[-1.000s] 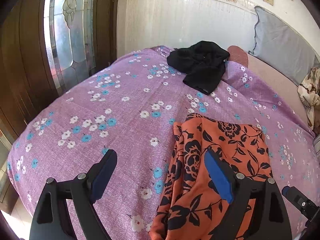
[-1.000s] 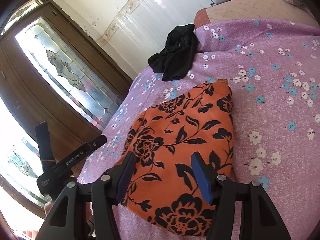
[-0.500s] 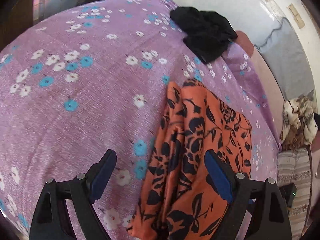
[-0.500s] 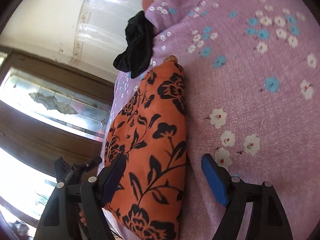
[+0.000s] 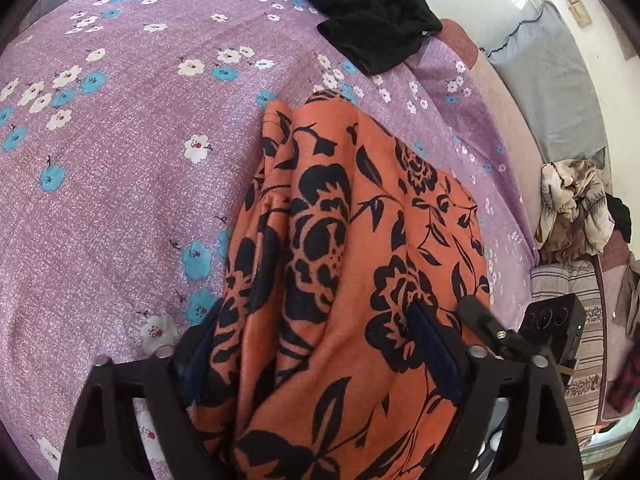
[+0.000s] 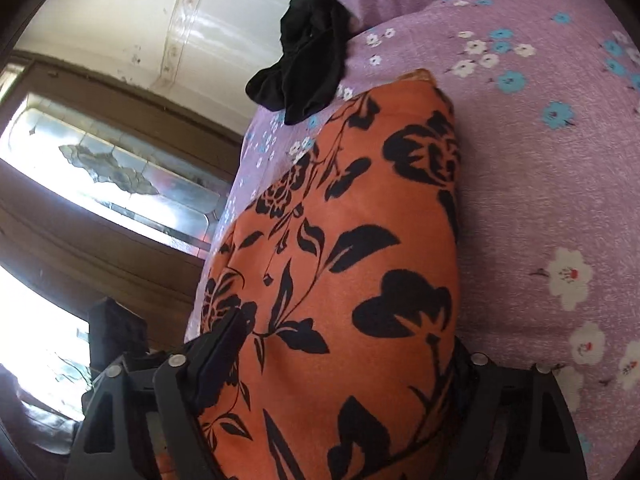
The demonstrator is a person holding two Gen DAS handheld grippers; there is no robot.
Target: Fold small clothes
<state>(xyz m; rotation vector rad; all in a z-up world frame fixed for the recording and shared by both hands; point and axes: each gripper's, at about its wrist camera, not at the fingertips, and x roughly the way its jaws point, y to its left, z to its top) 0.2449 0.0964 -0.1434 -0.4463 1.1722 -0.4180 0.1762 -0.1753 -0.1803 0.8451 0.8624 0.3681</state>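
The left hand-held gripper [image 5: 320,356] has come down low over the near end of the orange garment with black flowers [image 5: 360,240], which lies folded into a long strip on the bed's purple floral sheet [image 5: 120,184]. Its jaws have just been closing, and the cloth now bunches up between the two dark pads; the left pad is half buried under a fold and the right pad sits against the fabric, so whether they already pinch it I cannot tell

The right hand-held gripper [image 6: 344,364] straddles the same orange garment [image 6: 360,240] from the other side of that near end. Its jaws have just been narrowing a little, and the folded cloth fills the whole gap between them, hiding the right pad; a firm clamp cannot be made out here either

Past the far end of the garment, a crumpled black garment [image 5: 372,28] lies on the sheet near the pillows. To the right of the bed in the left wrist view sits a heap of patterned cloth [image 5: 572,204]. In the right wrist view a wooden door with patterned glass [image 6: 120,176] stands beyond the bed's edge
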